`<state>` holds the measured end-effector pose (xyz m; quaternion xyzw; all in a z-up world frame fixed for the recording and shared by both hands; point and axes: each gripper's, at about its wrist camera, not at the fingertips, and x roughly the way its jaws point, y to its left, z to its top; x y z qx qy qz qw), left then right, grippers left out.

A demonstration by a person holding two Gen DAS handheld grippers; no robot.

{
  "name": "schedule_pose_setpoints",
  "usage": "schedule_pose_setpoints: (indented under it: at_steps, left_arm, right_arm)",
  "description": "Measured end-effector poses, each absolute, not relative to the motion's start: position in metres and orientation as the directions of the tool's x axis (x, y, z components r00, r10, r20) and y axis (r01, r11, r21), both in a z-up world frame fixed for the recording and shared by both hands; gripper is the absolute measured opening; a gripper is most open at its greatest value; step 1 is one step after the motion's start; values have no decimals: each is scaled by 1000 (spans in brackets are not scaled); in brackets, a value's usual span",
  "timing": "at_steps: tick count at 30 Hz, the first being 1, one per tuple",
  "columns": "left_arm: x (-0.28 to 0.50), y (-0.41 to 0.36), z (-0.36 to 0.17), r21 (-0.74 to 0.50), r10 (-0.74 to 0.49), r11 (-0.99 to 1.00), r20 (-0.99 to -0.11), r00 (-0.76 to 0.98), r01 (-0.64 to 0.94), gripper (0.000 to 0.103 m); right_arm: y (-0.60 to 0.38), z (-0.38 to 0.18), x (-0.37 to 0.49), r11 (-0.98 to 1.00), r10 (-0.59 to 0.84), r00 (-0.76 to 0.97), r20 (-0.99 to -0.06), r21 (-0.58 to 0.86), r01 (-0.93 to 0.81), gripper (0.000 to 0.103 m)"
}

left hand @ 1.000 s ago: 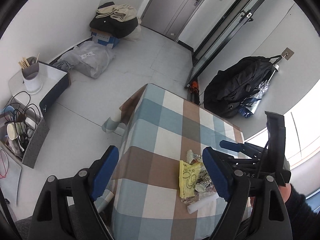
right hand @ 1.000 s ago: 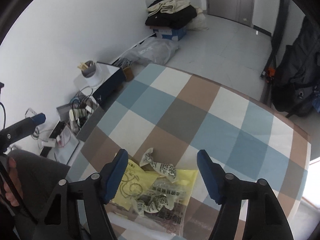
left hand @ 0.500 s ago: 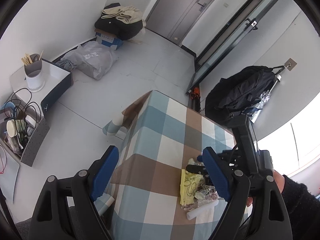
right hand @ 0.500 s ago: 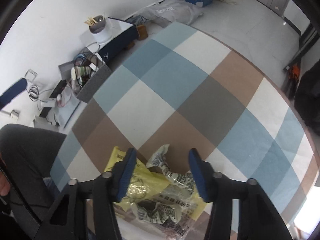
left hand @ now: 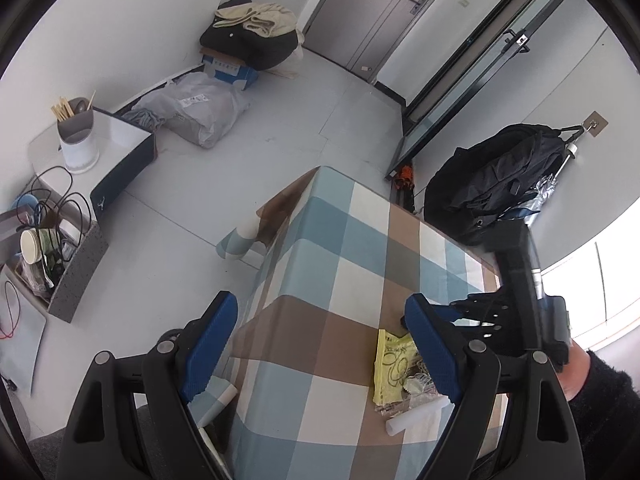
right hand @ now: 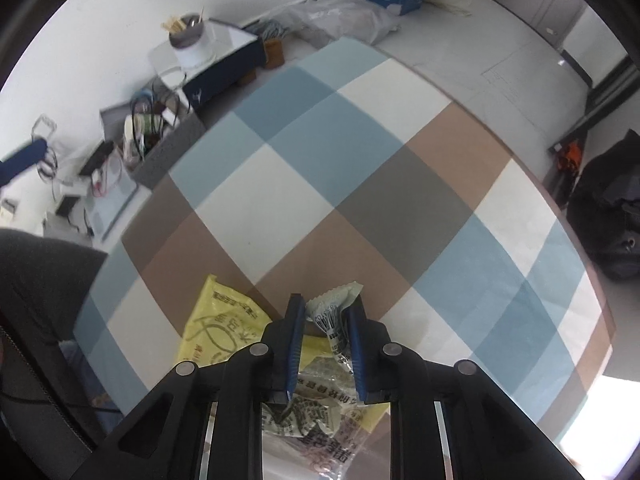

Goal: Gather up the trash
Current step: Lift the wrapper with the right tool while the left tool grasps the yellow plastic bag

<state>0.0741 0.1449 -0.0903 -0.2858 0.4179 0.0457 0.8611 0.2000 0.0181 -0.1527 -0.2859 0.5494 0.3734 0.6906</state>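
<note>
A heap of trash lies at the near edge of the checked tablecloth [right hand: 320, 184]: a yellow printed bag [right hand: 220, 328], crumpled white wrappers and a clear packet [right hand: 320, 384]. My right gripper [right hand: 326, 316] is low over the heap with its jaws closed on a crumpled white wrapper [right hand: 332, 306]. In the left wrist view the yellow bag [left hand: 390, 364] and a white paper roll [left hand: 416, 420] lie beside the right gripper's black body [left hand: 516, 312]. My left gripper [left hand: 320, 344] is open and empty, held above the table's near left edge.
On the floor to the left stand a grey box of cables and cups [left hand: 52, 256], a white-topped box with a utensil cup [left hand: 78, 144] and bags [left hand: 200, 108]. A black backpack [left hand: 496, 176] hangs on the right wall.
My right gripper has dropped toward the heap and its jaws have narrowed from wide open onto the white wrapper. My left gripper has stayed open and lifted back a little.
</note>
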Motion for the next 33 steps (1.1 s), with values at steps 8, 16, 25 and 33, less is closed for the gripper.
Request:
schedule_pose_setpoints:
  at_steps: [8,16,25,33]
  left_arm:
    - [74,133,-93,-471,-214,841,-741,637,-266,83]
    - [87,99,-108,-463,-297,864,-786,543,-196,83]
    - [97,67,-131,-391,-279,905,-842,462,-167,83]
    - [112,56,-143,-322,-218,931,-870,443,-174,83]
  right_arm:
    - [-32,-110,193,671,408,185,-894,157,-724,20]
    - [-122,-73,153,726,577,298,-760,309,-615,20]
    - [-202,-71,95,748,628,407,-664,368,-553,20]
    - [-250,-75,70,700,714,479,-511,494,-516,20]
